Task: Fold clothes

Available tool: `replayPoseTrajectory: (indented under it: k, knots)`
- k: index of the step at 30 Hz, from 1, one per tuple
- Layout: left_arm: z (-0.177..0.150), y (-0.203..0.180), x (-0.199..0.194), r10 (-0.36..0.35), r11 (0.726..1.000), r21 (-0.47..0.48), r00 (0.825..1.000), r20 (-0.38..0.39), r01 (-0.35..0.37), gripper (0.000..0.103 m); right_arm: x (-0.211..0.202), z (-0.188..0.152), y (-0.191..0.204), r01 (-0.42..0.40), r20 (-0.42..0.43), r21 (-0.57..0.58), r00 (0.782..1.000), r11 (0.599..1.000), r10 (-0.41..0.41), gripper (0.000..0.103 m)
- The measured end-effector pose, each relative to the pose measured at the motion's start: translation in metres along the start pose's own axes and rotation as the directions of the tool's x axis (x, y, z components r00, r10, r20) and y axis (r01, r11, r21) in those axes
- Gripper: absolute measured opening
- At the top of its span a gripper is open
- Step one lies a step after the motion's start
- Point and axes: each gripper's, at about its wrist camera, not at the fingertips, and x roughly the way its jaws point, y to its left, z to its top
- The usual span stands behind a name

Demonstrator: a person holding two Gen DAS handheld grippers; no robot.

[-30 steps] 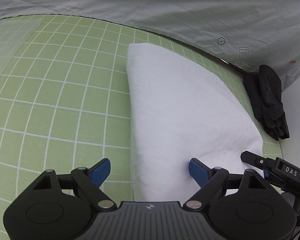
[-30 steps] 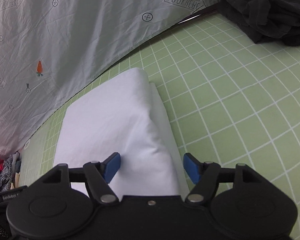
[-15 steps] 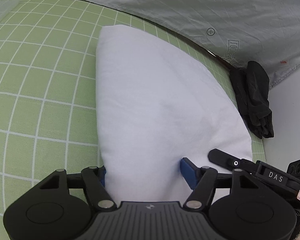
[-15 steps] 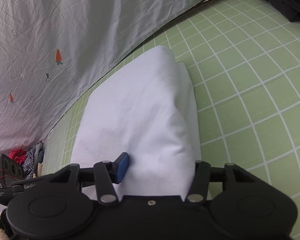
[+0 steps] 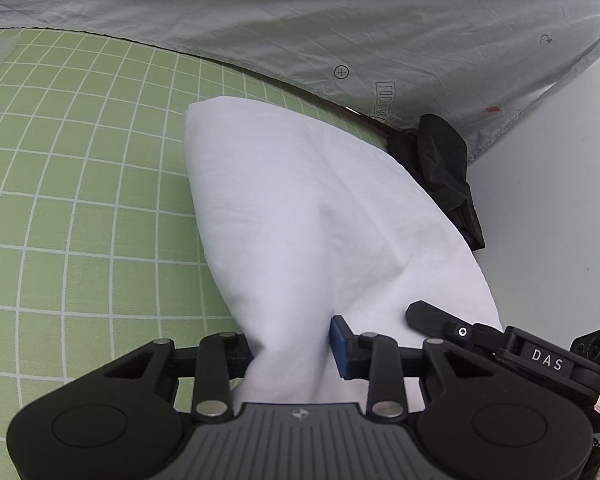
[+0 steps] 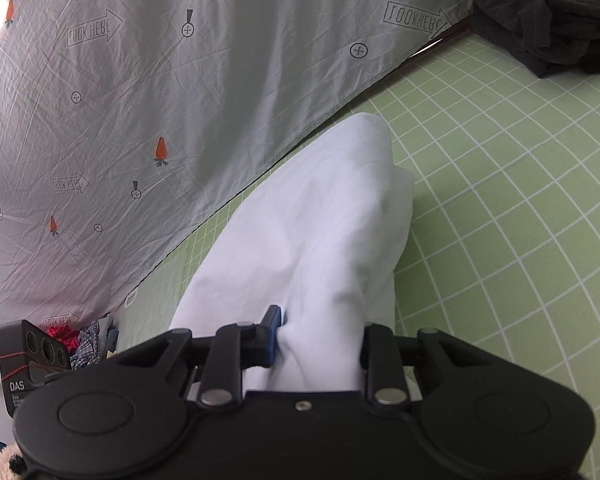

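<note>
Your left tongs point(image 5: 292, 346) and right tongs point(image 6: 318, 336) have both just been closing and now pinch the near edge of the folded white garment point(image 5: 300, 200), bunched up off the green grid mat point(image 5: 80, 200). A black garment point(image 5: 440, 160) sits far right.

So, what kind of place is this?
Probably a home laundry-folding spot: a green grid mat carrying a folded white garment, a printed sheet hung behind, and a dark clothes pile.
</note>
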Motion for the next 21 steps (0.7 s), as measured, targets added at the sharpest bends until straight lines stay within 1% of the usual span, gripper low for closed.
replayPoseTrajectory:
  k: [3, 7, 11, 12, 14, 17, 20, 21]
  knots:
    - [-0.004, -0.021, 0.005, -0.059, 0.996, 0.06, 0.997, -0.041, 0.062, 0.035, -0.032, -0.006, -0.004, 0.053, 0.059, 0.038, 0.997, 0.998, -0.055, 0.026]
    - [-0.009, -0.048, 0.022, -0.146, 0.981, 0.108, 0.981, -0.124, 0.16, 0.035, -0.074, -0.014, -0.015, 0.126, 0.131, 0.102, 0.982, 0.987, -0.139, 0.026]
    - [-0.018, -0.083, 0.047, -0.181, 0.966, 0.15, 0.965, -0.19, 0.211, 0.035, -0.108, -0.016, -0.036, 0.181, 0.171, 0.169, 0.963, 0.969, -0.21, 0.026]
    - [-0.02, -0.092, 0.052, -0.182, 0.964, 0.158, 0.963, -0.198, 0.215, 0.035, -0.116, -0.017, -0.042, 0.194, 0.18, 0.186, 0.957, 0.963, -0.228, 0.026]
    - [-0.025, -0.11, 0.063, -0.182, 0.96, 0.175, 0.96, -0.212, 0.221, 0.035, -0.133, -0.011, -0.059, 0.204, 0.192, 0.209, 0.95, 0.956, -0.245, 0.026]
    - [-0.03, -0.14, 0.084, -0.18, 0.954, 0.2, 0.962, -0.207, 0.222, 0.035, -0.151, 0.001, -0.087, 0.198, 0.21, 0.217, 0.947, 0.956, -0.244, 0.026]
    - [-0.029, -0.176, 0.107, -0.181, 0.955, 0.203, 0.967, -0.177, 0.216, 0.035, -0.169, 0.025, -0.119, 0.171, 0.223, 0.213, 0.95, 0.962, -0.218, 0.026]
    - [-0.029, -0.191, 0.112, -0.186, 0.957, 0.196, 0.97, -0.155, 0.215, 0.035, -0.177, 0.036, -0.13, 0.157, 0.229, 0.206, 0.952, 0.966, -0.204, 0.026]
